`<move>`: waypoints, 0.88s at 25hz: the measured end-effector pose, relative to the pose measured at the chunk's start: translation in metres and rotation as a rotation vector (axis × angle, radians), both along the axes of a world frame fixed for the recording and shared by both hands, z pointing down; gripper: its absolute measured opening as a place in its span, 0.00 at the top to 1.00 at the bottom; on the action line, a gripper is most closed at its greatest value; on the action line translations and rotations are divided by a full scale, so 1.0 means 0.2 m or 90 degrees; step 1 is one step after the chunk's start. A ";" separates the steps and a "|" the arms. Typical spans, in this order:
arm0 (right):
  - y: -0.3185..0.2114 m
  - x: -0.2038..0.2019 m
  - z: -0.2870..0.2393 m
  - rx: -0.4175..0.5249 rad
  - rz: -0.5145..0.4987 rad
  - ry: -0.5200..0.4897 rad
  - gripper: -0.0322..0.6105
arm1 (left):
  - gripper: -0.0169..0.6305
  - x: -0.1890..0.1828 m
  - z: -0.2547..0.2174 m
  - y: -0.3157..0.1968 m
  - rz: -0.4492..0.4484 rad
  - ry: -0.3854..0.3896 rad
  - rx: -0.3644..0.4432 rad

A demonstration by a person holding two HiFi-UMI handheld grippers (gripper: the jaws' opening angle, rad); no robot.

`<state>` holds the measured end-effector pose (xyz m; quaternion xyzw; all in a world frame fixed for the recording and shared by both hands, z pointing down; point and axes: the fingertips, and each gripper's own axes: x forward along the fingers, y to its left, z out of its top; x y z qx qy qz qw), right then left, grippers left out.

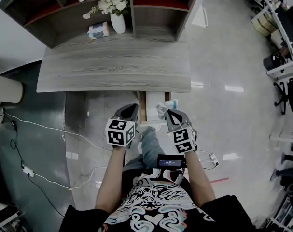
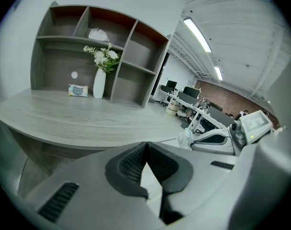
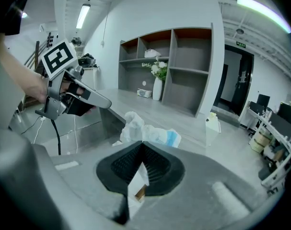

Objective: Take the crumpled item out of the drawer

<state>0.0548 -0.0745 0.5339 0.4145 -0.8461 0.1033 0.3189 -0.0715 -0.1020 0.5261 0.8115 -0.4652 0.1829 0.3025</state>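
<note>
In the head view the right gripper (image 1: 168, 113) was clamped on the crumpled item (image 1: 163, 106), a white wad with a blue patch. It was held just above the open drawer (image 1: 151, 100), which stuck out from under the desk (image 1: 112, 66). Judging from that, the item was already lifted clear of the drawer. The left gripper (image 1: 130, 110) hung just beside the drawer's left edge, likely parked there so as not to crowd the lift.

The left gripper view showed its jaws pressed together at the tips with nothing between them, and the wad off to the right at the other gripper's nose.

The right gripper view showed its jaws closed on the wad's lower edge, so the bulk stood up beyond the tips.

No writing could be read. The tissue box (image 1: 98, 30) on the desk was too small, a green sign (image 3: 240, 44) over the far door was blurred, and the cubes (image 1: 121, 132) bore only square markers
</note>
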 end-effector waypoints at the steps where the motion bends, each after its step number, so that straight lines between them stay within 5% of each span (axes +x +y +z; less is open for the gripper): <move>1: 0.01 0.00 -0.02 0.004 0.005 -0.004 0.94 | 0.96 -0.01 -0.02 0.01 -0.001 -0.001 0.005; 22: 0.14 -0.06 -0.38 0.087 0.011 -0.051 0.94 | 0.96 0.05 -0.45 0.07 0.026 0.043 0.120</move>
